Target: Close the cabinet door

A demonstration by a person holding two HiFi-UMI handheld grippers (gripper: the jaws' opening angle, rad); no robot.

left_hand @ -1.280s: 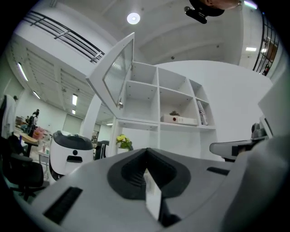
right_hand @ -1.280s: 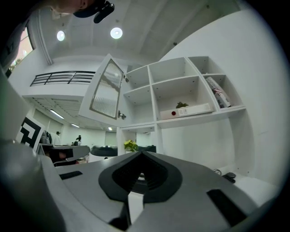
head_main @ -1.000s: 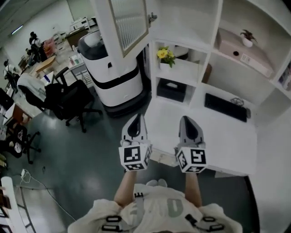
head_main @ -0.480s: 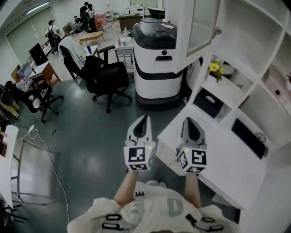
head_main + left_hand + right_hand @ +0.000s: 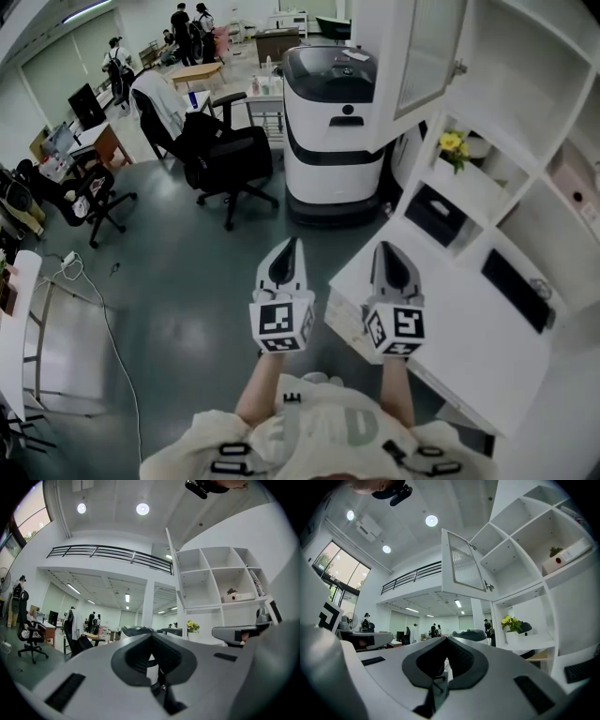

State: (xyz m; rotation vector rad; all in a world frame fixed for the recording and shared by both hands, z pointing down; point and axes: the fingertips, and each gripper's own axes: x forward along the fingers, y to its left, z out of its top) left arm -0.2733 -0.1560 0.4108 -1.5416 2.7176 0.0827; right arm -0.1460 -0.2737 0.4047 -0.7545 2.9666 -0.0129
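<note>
Cabinet door (image 5: pixel 427 56) farther right (open)

Open air runs up to the cabinet door (image 5: pixel 427 56) — a white machine (image 5: pixel 333 131) stands just below it.

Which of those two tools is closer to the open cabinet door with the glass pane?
Right. The right tool is over the desk corner, short of the cabinet door. The left tool is farther out, over the floor.
</note>
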